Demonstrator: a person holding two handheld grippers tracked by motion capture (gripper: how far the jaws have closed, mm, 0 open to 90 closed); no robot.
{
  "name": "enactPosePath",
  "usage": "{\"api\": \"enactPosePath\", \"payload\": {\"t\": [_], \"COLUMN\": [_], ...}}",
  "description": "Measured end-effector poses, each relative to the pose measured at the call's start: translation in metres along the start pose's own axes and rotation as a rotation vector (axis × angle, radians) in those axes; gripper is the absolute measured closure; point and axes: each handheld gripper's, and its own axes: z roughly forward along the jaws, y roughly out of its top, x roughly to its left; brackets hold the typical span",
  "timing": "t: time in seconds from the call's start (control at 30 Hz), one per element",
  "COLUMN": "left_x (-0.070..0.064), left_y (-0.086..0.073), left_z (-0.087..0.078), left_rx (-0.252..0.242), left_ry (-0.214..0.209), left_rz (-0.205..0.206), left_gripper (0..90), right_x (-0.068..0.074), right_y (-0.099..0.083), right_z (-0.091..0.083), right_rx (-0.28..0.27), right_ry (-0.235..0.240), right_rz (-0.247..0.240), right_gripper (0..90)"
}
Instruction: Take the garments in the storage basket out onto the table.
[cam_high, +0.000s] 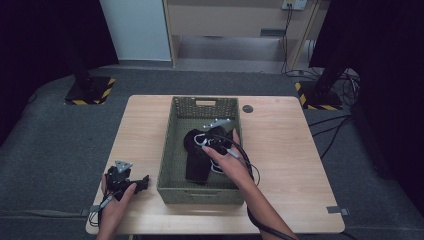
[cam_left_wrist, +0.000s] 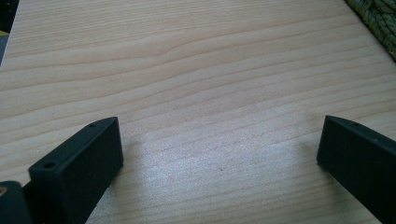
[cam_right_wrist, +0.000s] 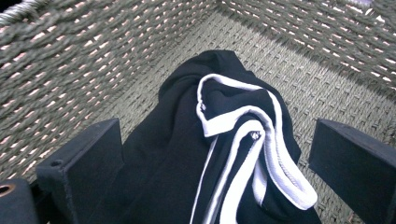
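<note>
A black garment with white trim (cam_high: 197, 155) (cam_right_wrist: 224, 154) lies bunched inside the green woven basket (cam_high: 167, 150) (cam_right_wrist: 70, 70) at the table's middle. My right gripper (cam_high: 212, 137) (cam_right_wrist: 215, 158) hovers inside the basket just above the garment, jaws wide open on either side of the white-edged folds, holding nothing. My left gripper (cam_high: 132, 182) (cam_left_wrist: 219, 149) rests low over bare wood at the front left of the table, to the left of the basket, also open and empty.
The light wooden table (cam_high: 280, 150) (cam_left_wrist: 187, 70) has free room to the right and left of the basket. A small dark round disc (cam_high: 247, 108) sits near the far edge. A corner of the basket (cam_left_wrist: 378, 18) shows in the left gripper view.
</note>
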Motion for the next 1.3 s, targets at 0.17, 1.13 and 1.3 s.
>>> {"api": "enactPosePath", "payload": {"t": [0.17, 1.13, 1.3], "left_x": [0.0, 0.0, 0.0], "left_y": [0.0, 0.0, 0.0], "left_z": [0.0, 0.0, 0.0], "left_rx": [0.0, 0.0, 0.0], "left_ry": [0.0, 0.0, 0.0], "left_rz": [0.0, 0.0, 0.0], "left_gripper": [0.0, 0.0, 0.0], "right_x": [-0.003, -0.003, -0.003], "right_y": [-0.001, 0.0, -0.001], "right_z": [0.004, 0.024, 0.03], "right_rx": [0.01, 0.059, 0.069], "right_ry": [0.0, 0.011, 0.007], "right_rz": [0.007, 0.015, 0.01], "right_gripper": [3.0, 2.8, 2.9]}}
